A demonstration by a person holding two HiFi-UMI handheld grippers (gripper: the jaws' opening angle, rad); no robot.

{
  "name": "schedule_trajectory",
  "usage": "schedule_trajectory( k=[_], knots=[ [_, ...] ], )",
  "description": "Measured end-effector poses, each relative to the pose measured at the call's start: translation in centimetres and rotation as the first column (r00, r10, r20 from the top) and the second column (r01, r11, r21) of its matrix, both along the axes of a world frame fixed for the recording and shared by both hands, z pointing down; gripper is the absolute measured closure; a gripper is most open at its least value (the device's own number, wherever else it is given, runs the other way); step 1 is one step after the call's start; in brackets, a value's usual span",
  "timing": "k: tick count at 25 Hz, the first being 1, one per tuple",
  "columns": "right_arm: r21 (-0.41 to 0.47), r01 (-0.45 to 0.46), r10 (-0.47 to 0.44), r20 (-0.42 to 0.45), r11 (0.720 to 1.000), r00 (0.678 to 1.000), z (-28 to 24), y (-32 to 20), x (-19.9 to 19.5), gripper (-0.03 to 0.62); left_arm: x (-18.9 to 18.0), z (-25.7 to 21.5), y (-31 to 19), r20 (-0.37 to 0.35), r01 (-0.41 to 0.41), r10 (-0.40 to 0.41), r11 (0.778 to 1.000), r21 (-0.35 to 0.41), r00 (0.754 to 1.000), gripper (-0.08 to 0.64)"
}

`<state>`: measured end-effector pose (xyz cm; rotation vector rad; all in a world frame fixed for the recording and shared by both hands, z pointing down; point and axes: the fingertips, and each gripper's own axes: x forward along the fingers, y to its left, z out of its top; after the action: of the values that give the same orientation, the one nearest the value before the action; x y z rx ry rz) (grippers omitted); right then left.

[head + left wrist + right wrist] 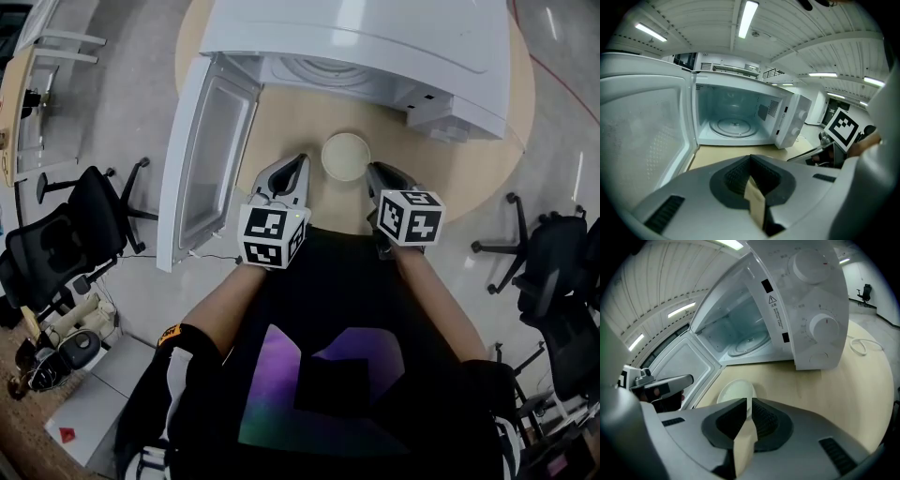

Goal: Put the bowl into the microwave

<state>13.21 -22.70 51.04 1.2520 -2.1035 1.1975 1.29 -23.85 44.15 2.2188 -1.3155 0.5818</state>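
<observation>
A pale cream bowl (pixel 345 156) stands empty on the round wooden table (pixel 525 112), just in front of the white microwave (pixel 375 47). The microwave door (pixel 202 159) is swung wide to the left, and the glass turntable (pixel 735 126) inside is bare. My left gripper (pixel 292 173) is to the left of the bowl, shut and holding nothing. My right gripper (pixel 378 180) is to the right of it, also shut and empty. In the right gripper view the bowl (pixel 736 392) lies just beyond my jaw tips (pixel 748 401). The left gripper view (pixel 750 159) faces the open cavity.
Black office chairs stand on the floor at left (pixel 66 244) and right (pixel 553 253). A white cord (pixel 858 345) lies on the table right of the microwave. Bags and small items sit on the floor at lower left (pixel 56 347).
</observation>
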Motion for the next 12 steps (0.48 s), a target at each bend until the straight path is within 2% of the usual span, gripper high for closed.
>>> schedule_trajectory(
  k=[3, 5, 12],
  knots=[
    [-0.008, -0.025, 0.025, 0.015, 1.0, 1.0, 0.16, -0.29, -0.02, 0.566, -0.28, 0.15, -0.23, -0.004, 0.0, 0.0, 1.0, -0.005, 1.0, 0.514],
    [-0.018, -0.035, 0.035, 0.027, 0.999, 0.999, 0.27, -0.35, -0.13, 0.536, -0.41, 0.18, -0.35, -0.007, -0.001, 0.001, 1.0, -0.006, 1.0, 0.514],
    [-0.065, -0.056, 0.059, 0.05, 0.996, 0.997, 1.07, -0.22, -0.32, 0.532, -0.48, 0.3, -0.63, -0.01, -0.011, 0.011, 1.0, -0.007, 1.0, 0.514]
  ],
)
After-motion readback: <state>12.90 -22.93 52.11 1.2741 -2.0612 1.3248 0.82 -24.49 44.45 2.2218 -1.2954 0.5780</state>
